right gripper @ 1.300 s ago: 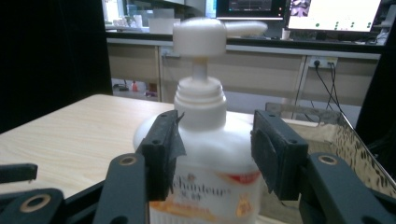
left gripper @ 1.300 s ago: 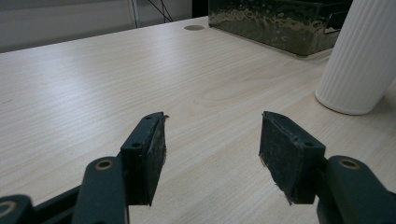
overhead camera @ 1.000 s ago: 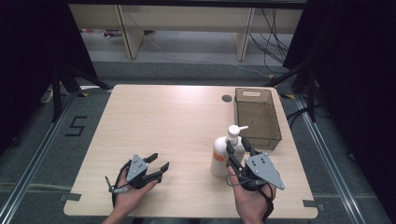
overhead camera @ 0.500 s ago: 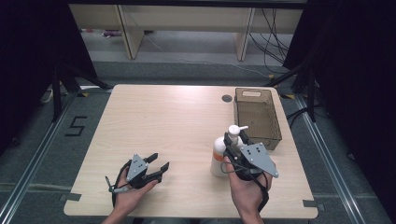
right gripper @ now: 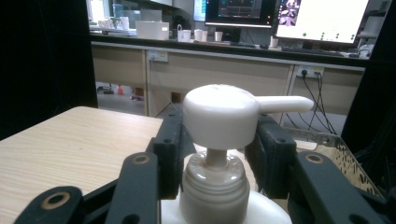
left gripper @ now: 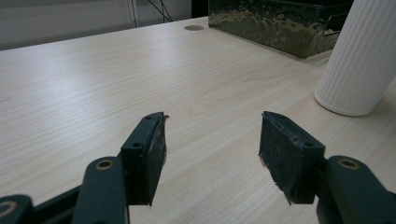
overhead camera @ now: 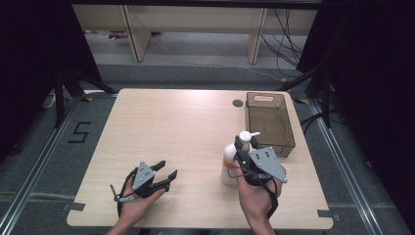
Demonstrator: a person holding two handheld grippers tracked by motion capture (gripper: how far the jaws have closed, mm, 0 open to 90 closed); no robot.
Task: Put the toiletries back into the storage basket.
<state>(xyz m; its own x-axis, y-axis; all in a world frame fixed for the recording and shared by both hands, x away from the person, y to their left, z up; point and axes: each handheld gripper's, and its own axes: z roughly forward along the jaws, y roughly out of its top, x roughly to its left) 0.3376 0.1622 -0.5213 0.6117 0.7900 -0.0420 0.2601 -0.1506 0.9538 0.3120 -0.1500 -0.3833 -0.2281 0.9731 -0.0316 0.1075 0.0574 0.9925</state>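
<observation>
The white pump bottle (overhead camera: 230, 164) stands on the table (overhead camera: 186, 132), its neck between the right gripper's (overhead camera: 243, 149) jaws, contact unclear. No label readable. Basket (overhead camera: 269, 122) just beyond. Left gripper (overhead camera: 165, 171) gapes wide, empty.

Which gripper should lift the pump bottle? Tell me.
Right. The right gripper already has its jaws around the pump bottle at the neck, while the left gripper sits open and apart from it across the table.

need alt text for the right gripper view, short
Two black jaws flank the neck and white pump head of a pump bottle, close on either side. A wooden table and the rim of a dark basket lie behind.
</observation>
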